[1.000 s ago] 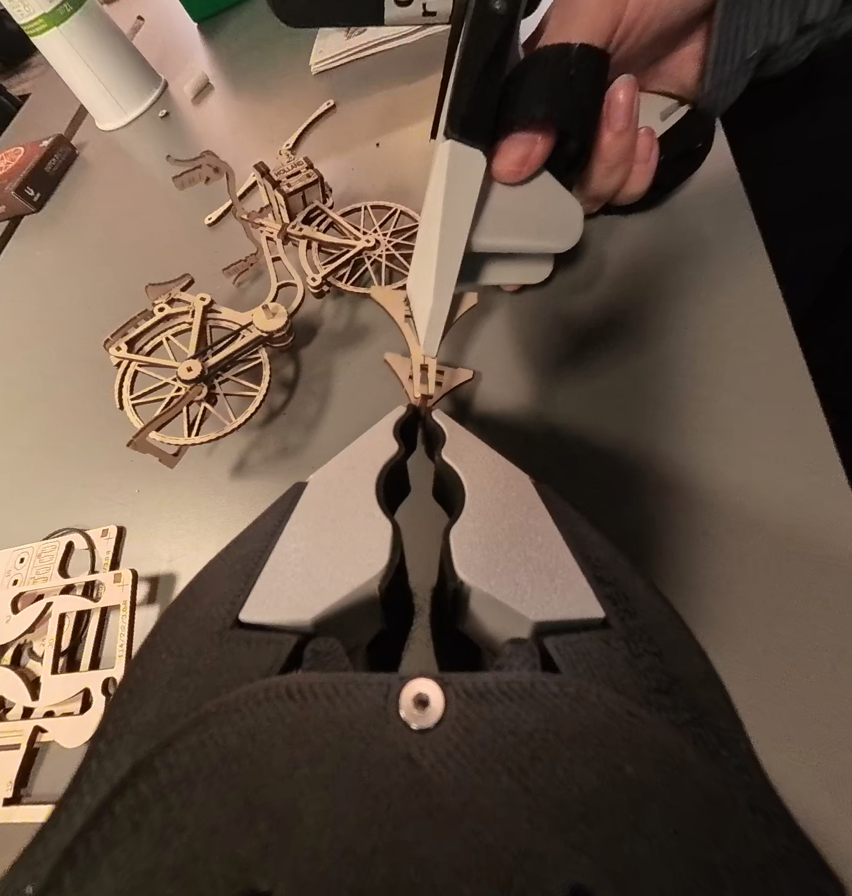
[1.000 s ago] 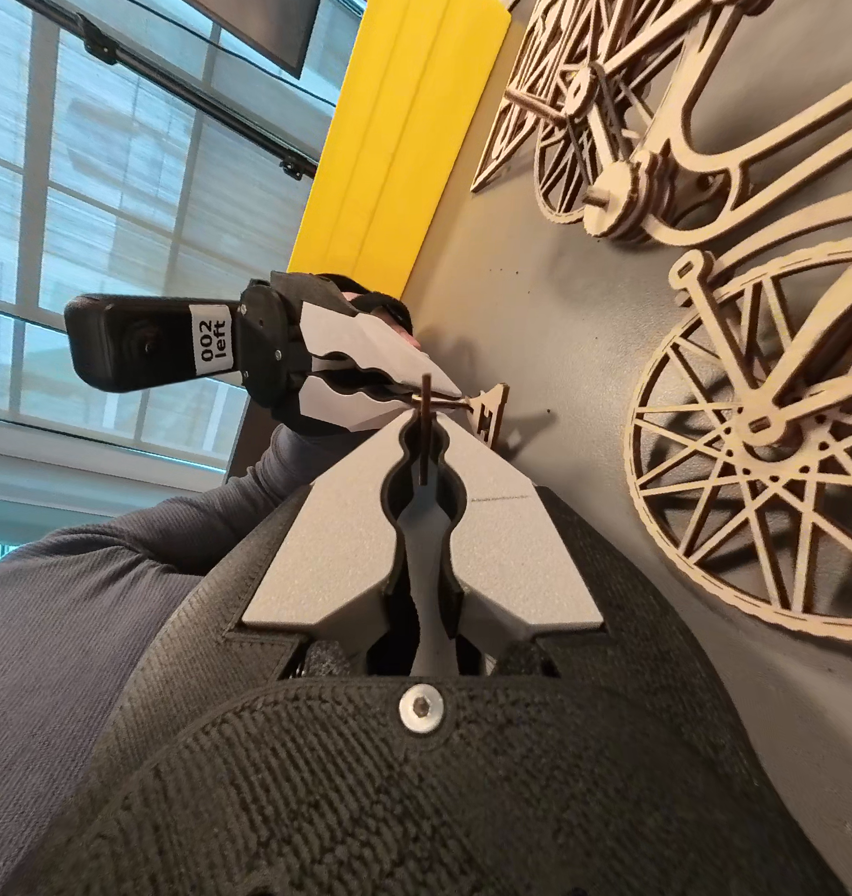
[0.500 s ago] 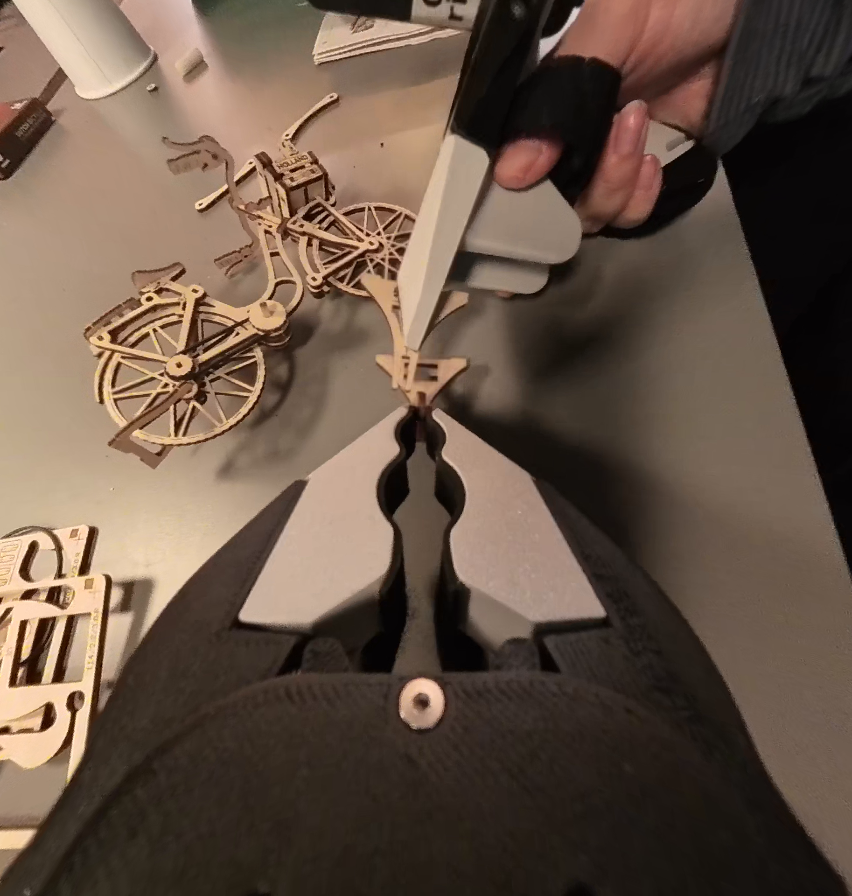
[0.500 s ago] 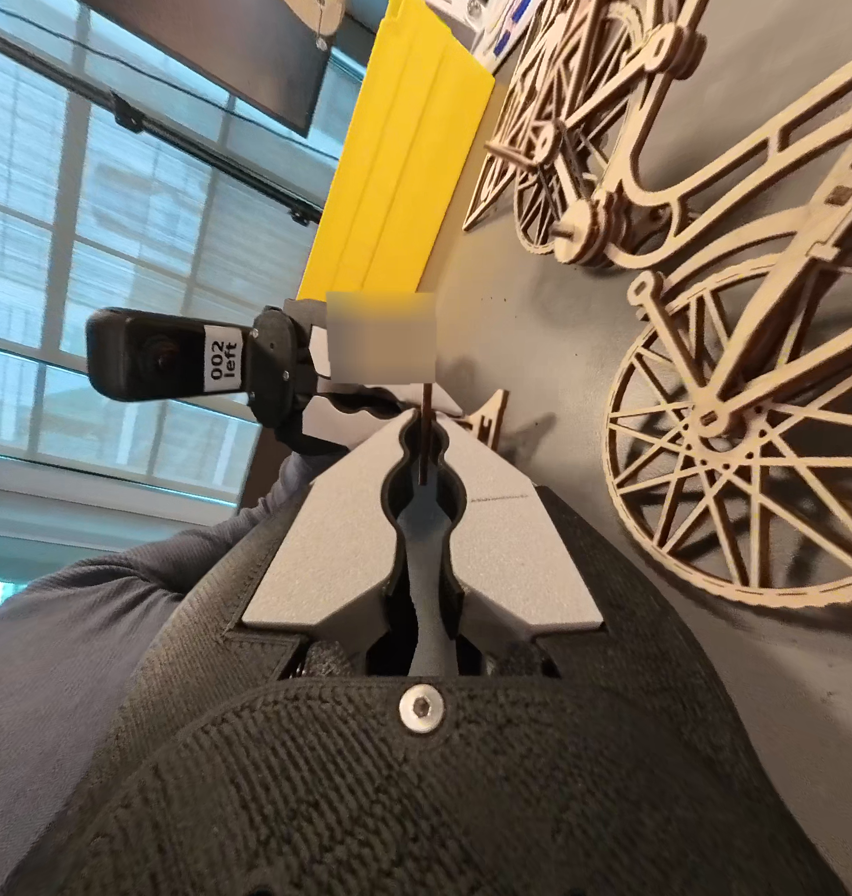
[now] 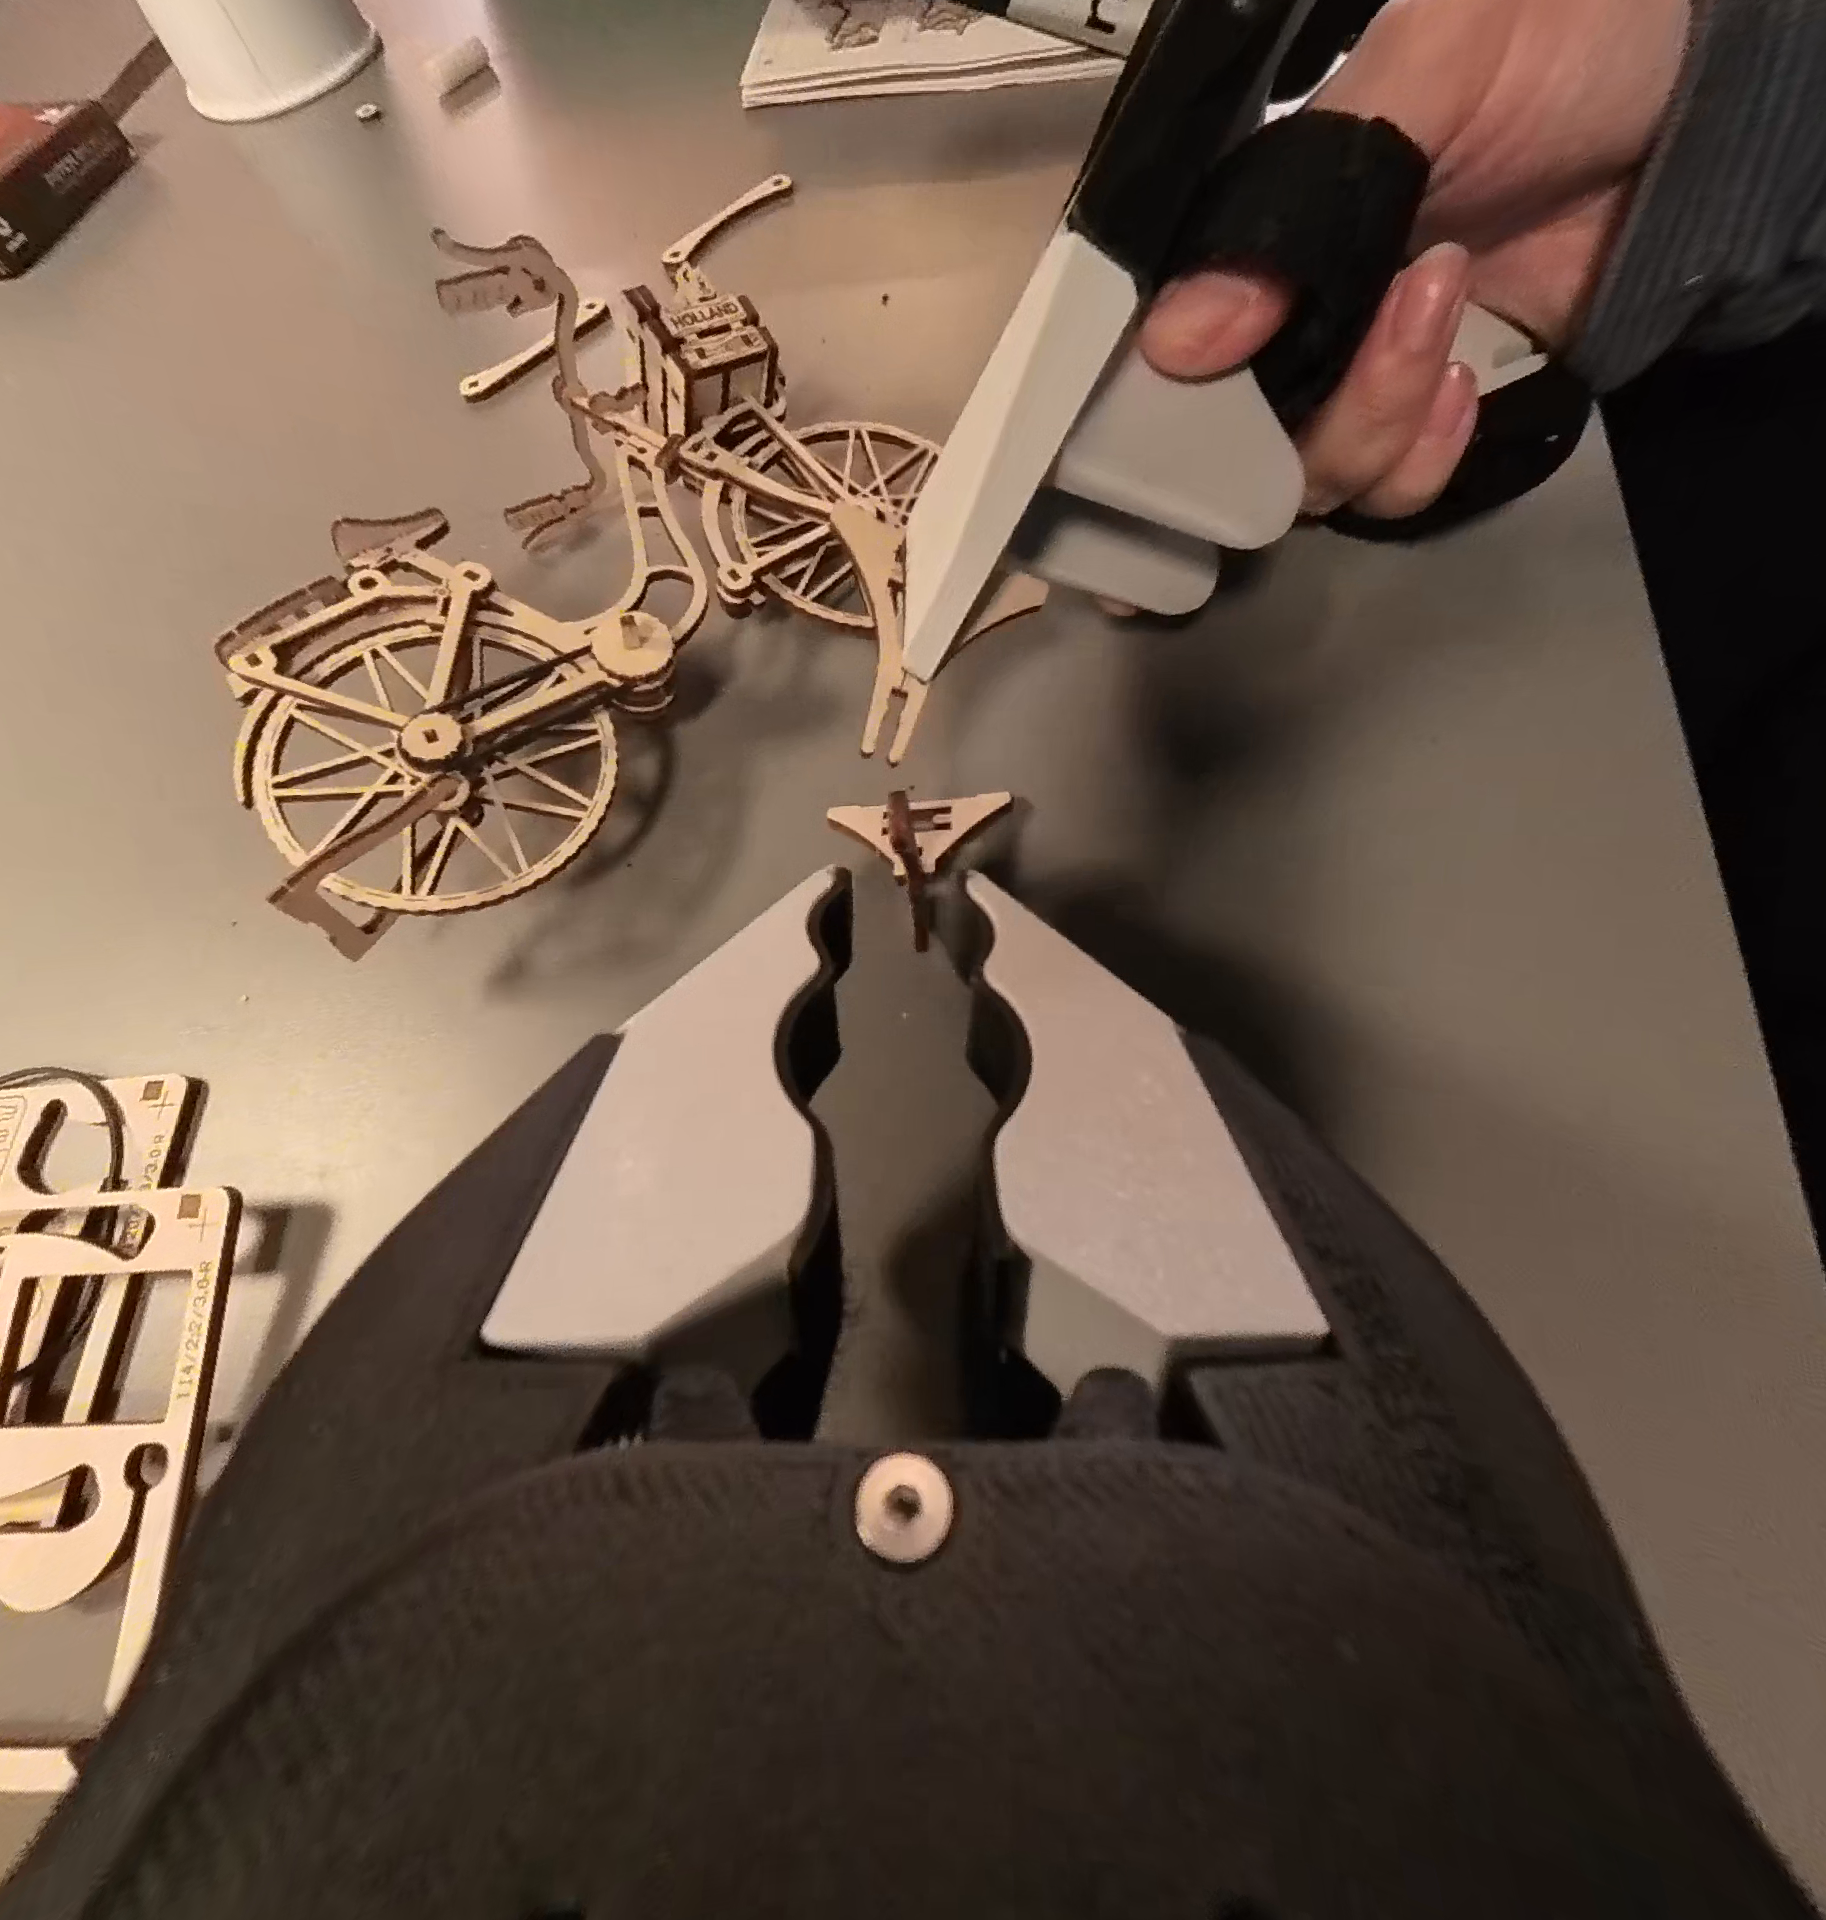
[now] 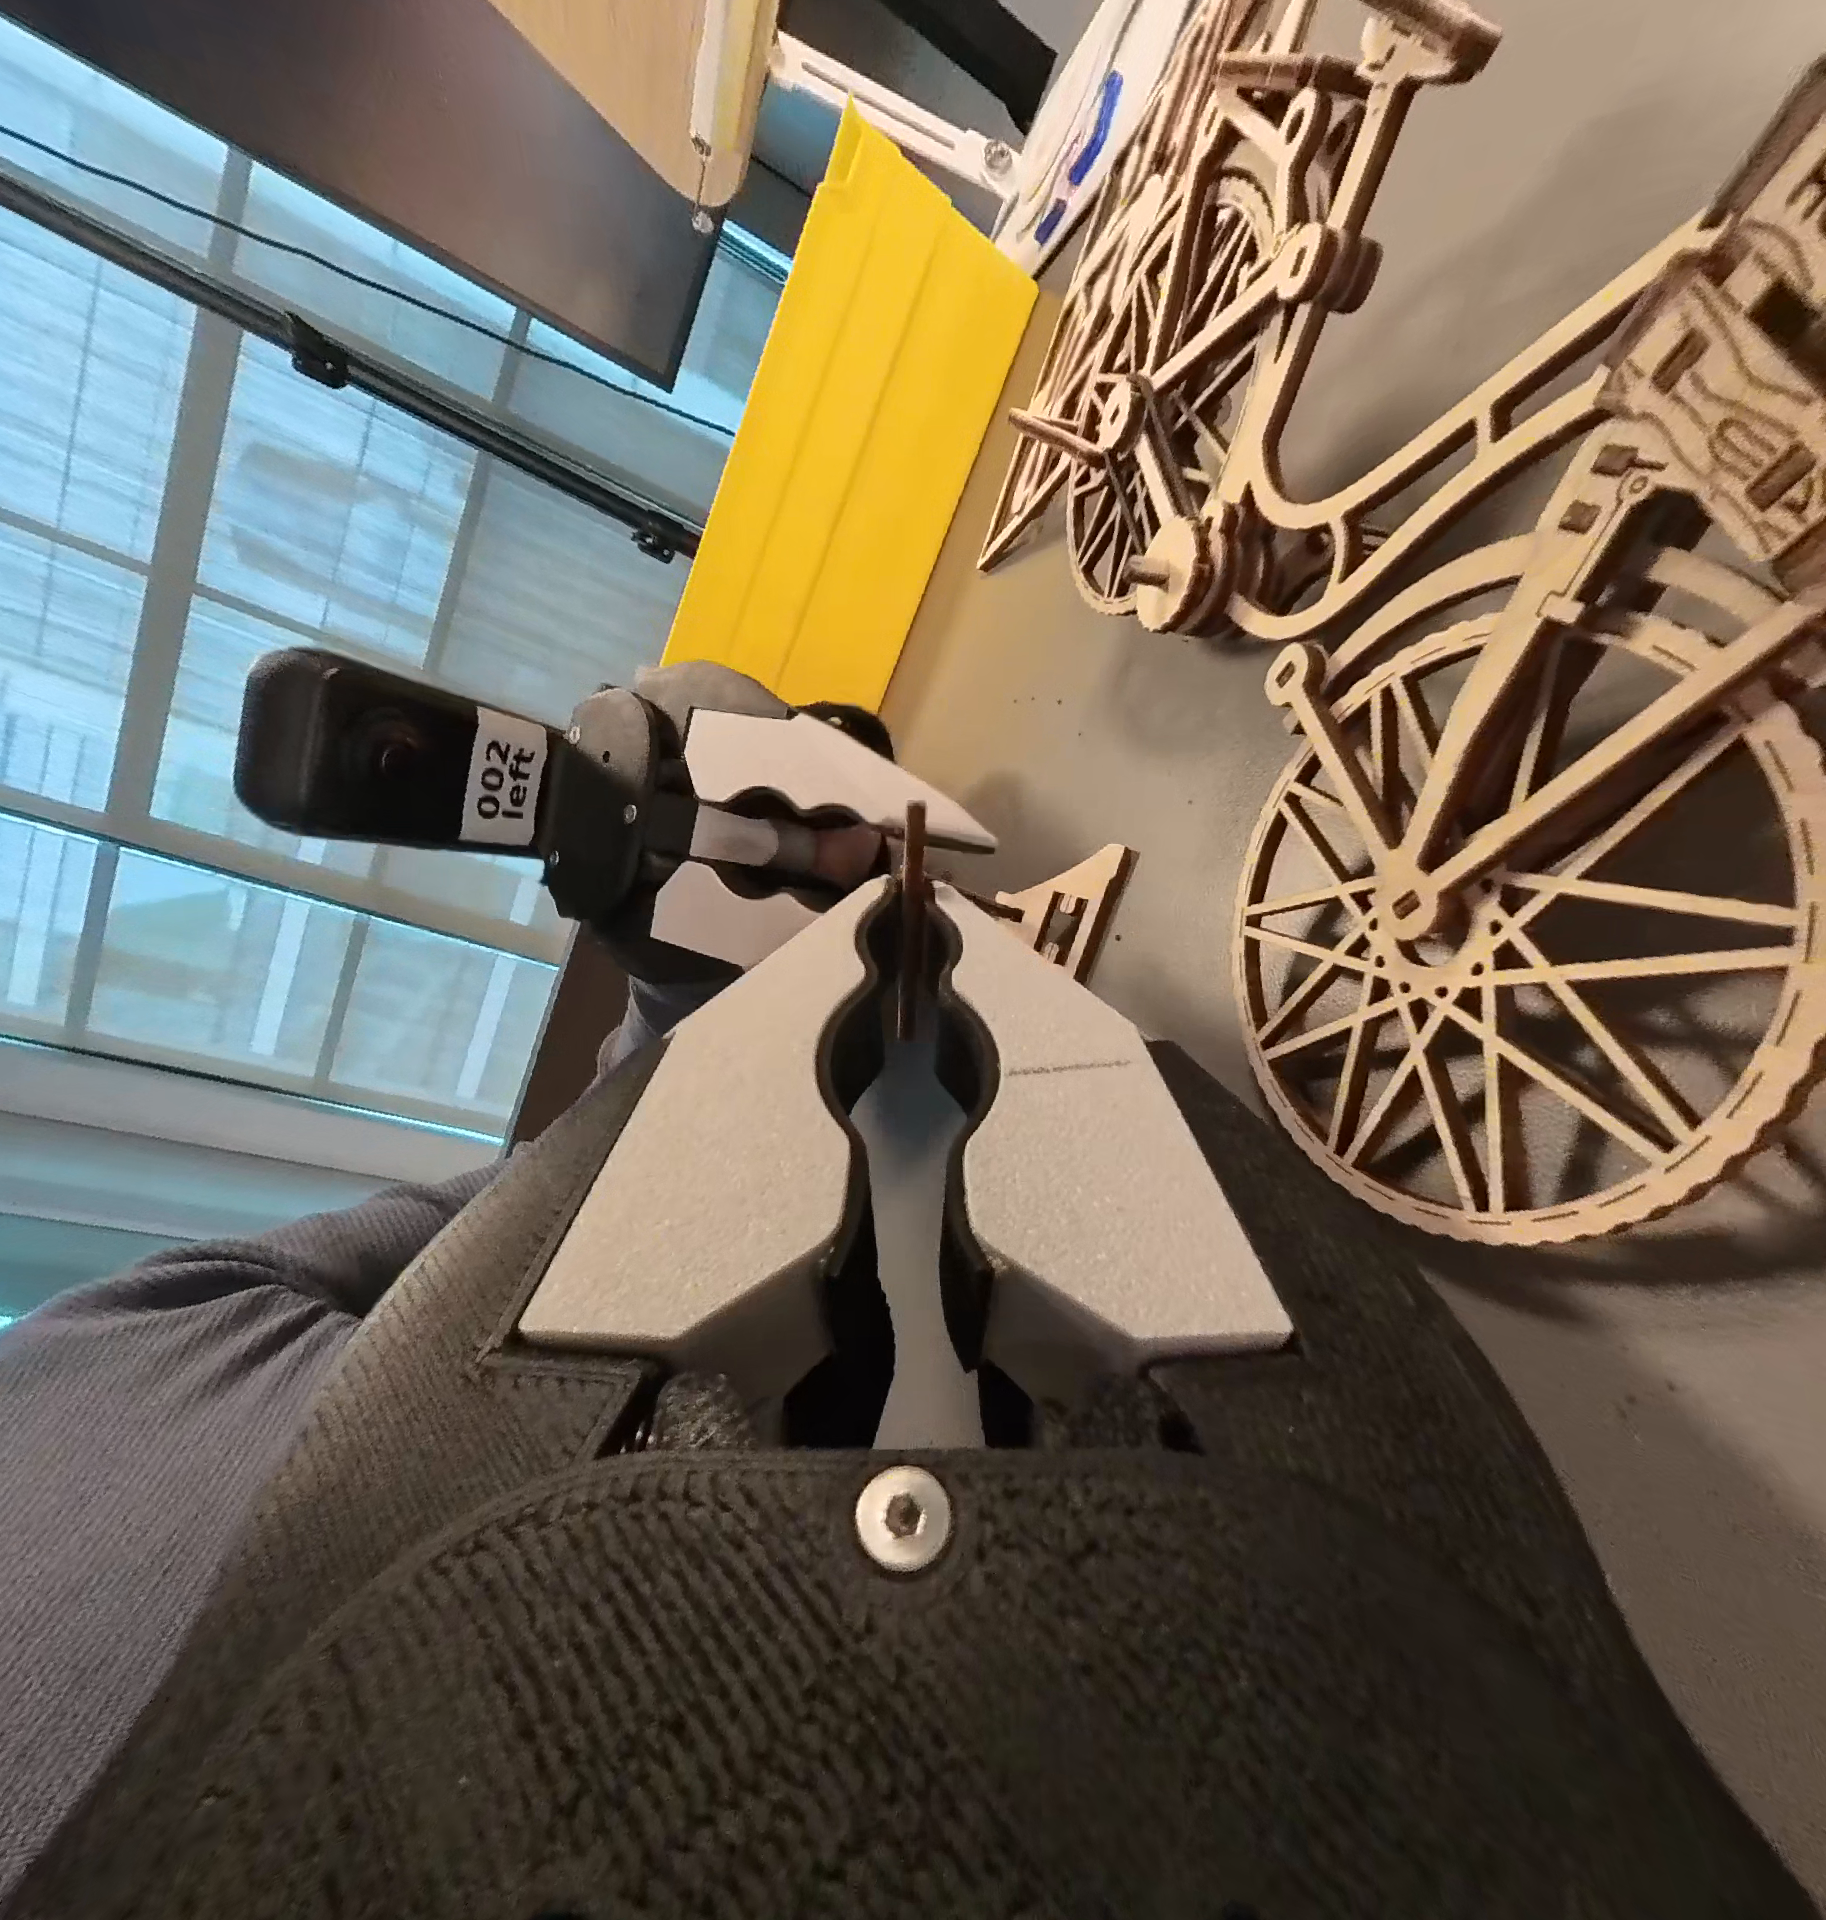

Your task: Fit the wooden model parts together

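Note:
My left gripper [image 5: 906,891] is open. A small flat triangular wooden part [image 5: 924,818] with a dark cross piece slotted through it sits at its fingertips, the cross piece reaching between them; I cannot tell whether it touches a finger. My right gripper [image 5: 924,673], held in a hand, is shut on a forked wooden part [image 5: 885,696], its prongs a little above the triangular part. In the right wrist view that gripper [image 6: 909,891] pinches the forked part [image 6: 910,935] edge-on, with the triangular part [image 6: 1070,909] and the left gripper [image 6: 966,868] just beyond. A wooden bicycle model [image 5: 452,717] lies to the left.
Punched-out wooden sheets [image 5: 67,1340] lie at the near left. Loose curved wooden bits [image 5: 504,281], a dark box [image 5: 36,177], a white cylinder [image 5: 254,52] and a booklet [image 5: 888,57] are at the back. The table edge [image 5: 1667,831] runs down the right. A yellow panel [image 6: 867,416] stands beyond the table. The grippers are tip to tip, or close to it.
My left gripper has opened and let go of the small triangular part. My right gripper has drawn the forked part up and away from it, so the two are apart.

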The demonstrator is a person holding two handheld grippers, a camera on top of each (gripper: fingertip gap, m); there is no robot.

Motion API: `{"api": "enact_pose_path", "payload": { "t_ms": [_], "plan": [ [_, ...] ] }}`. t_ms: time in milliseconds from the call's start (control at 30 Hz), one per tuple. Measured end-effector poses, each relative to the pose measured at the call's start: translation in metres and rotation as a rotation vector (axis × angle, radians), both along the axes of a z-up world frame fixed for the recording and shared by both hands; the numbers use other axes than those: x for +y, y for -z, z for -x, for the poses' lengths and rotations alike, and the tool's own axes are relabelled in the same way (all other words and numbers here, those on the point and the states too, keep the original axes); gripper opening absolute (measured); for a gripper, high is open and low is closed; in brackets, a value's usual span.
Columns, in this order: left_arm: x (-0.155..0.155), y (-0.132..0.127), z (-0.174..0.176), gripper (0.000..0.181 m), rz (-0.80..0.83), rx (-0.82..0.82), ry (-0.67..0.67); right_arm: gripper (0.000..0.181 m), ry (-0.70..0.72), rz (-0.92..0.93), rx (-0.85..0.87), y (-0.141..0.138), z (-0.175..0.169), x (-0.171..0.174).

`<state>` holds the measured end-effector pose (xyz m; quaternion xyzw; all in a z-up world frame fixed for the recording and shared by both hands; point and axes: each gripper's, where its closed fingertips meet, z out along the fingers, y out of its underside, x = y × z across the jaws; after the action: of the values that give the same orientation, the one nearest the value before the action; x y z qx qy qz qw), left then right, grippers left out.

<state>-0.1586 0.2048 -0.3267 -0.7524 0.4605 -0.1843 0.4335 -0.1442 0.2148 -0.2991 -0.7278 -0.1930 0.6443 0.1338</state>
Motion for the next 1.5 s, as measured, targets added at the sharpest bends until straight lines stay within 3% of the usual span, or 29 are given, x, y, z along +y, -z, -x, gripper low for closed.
{"api": "enact_pose_path", "payload": {
  "t_ms": [133,300,700,867,1133,1500],
  "plan": [
    [0.001,0.006,-0.003,0.009,0.026,0.029,-0.005,0.0,0.003,0.024,0.01,0.0,-0.001,0.001],
    [0.002,0.009,-0.007,0.012,0.042,0.046,0.009,0.0,0.006,0.049,0.023,-0.001,-0.003,0.001],
    [0.008,-0.001,-0.012,0.007,0.013,-0.021,0.0,0.0,0.021,0.081,0.06,-0.004,-0.009,0.004],
    [0.008,0.012,-0.013,0.007,0.098,0.032,0.001,0.0,0.031,0.068,0.048,-0.003,-0.011,0.005],
    [0.014,0.005,-0.008,0.022,0.063,-0.001,-0.057,0.0,0.038,0.076,0.062,-0.005,-0.011,0.007],
    [0.01,0.002,-0.016,0.01,0.122,-0.056,-0.033,0.0,0.033,0.086,0.08,-0.007,-0.011,0.006]
  ]
}}
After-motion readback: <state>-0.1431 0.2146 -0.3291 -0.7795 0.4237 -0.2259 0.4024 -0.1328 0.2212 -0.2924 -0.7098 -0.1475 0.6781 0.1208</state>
